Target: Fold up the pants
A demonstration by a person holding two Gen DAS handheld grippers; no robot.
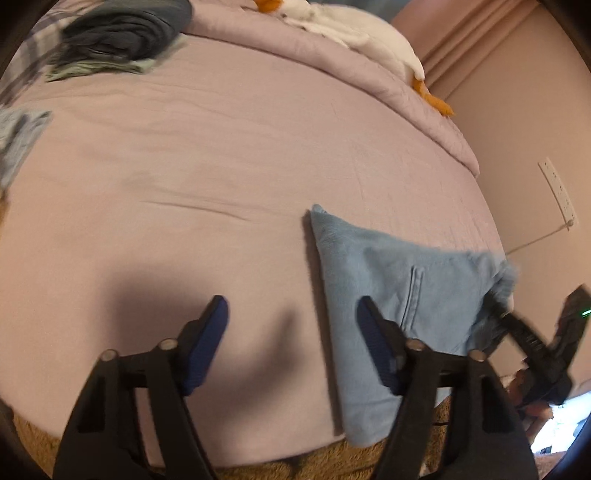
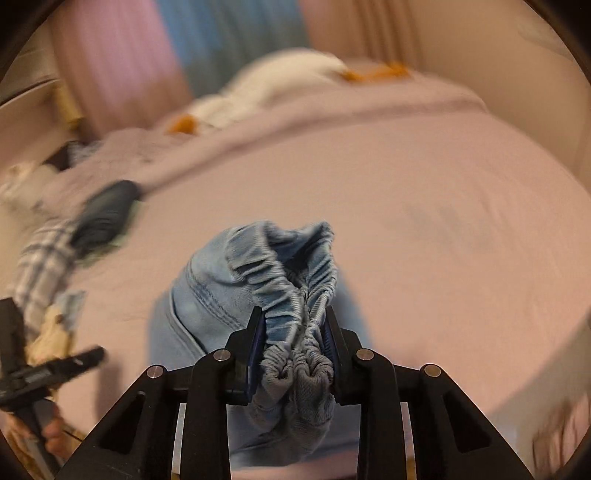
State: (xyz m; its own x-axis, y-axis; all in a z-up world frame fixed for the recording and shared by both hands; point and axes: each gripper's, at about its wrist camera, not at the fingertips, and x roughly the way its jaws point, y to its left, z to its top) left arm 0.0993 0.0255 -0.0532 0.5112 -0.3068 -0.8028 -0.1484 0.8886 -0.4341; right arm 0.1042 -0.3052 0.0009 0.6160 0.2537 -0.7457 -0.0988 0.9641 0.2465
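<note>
Light blue pants (image 1: pixel 391 291) lie partly folded on the pink bed sheet (image 1: pixel 221 147) near its front edge. My right gripper (image 2: pixel 293 325) is shut on the bunched elastic waistband of the pants (image 2: pixel 280 280) and lifts that end off the bed. It also shows at the right of the left wrist view (image 1: pixel 502 314). My left gripper (image 1: pixel 291 314) is open and empty, just above the sheet, with its right finger over the left edge of the pants. It also shows at the lower left of the right wrist view (image 2: pixel 55 369).
A pile of dark and plaid clothes (image 1: pixel 110 37) lies at the far left of the bed. A white plush goose (image 1: pixel 351 33) lies on the rolled pink duvet (image 1: pixel 295 62) at the back. A wall with a socket strip (image 1: pixel 557 188) is at the right.
</note>
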